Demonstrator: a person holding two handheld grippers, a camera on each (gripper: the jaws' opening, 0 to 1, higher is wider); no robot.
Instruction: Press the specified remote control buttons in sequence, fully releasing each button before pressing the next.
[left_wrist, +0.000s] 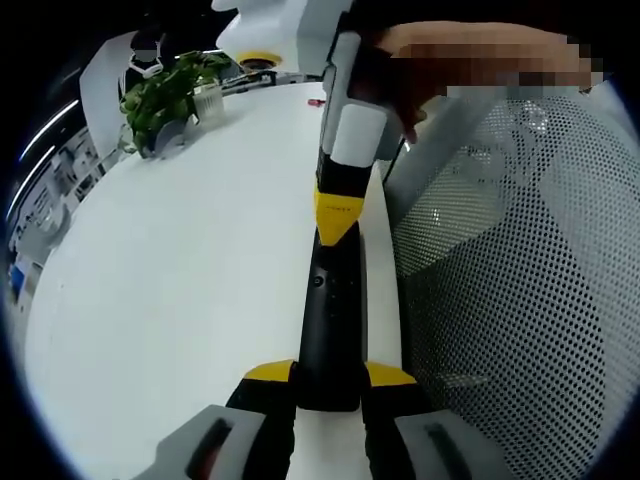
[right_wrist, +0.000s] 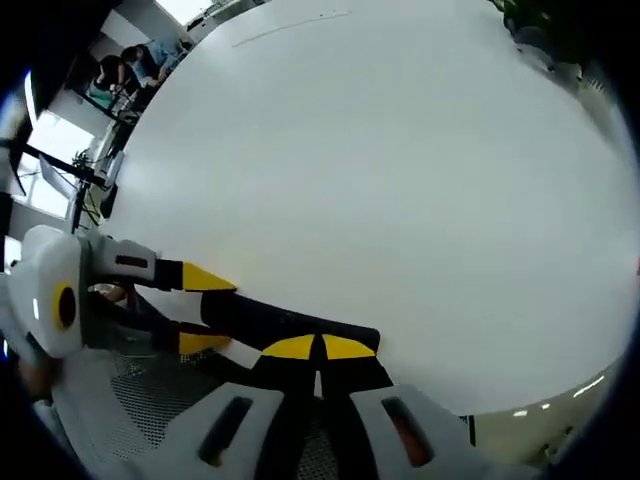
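Observation:
A long black remote control (left_wrist: 330, 300) lies on the white table (left_wrist: 200, 280) near its edge. My left gripper (left_wrist: 330, 375) is shut on the remote's near end, one yellow-tipped finger on each side. My right gripper (left_wrist: 338, 215) comes down from the top of the left gripper view, held by a hand, with its yellow tips closed together and resting on the remote's far half. In the right gripper view, my right gripper (right_wrist: 320, 347) is shut with its tips on the remote control (right_wrist: 260, 315). The left gripper (right_wrist: 203, 310) clamps the remote from the left.
A potted green plant (left_wrist: 165, 95) stands at the table's far left corner, and a small red thing (left_wrist: 316, 102) lies near it. A perforated mesh chair back (left_wrist: 520, 280) stands close along the table's right edge. People sit at desks (right_wrist: 130, 65) far off.

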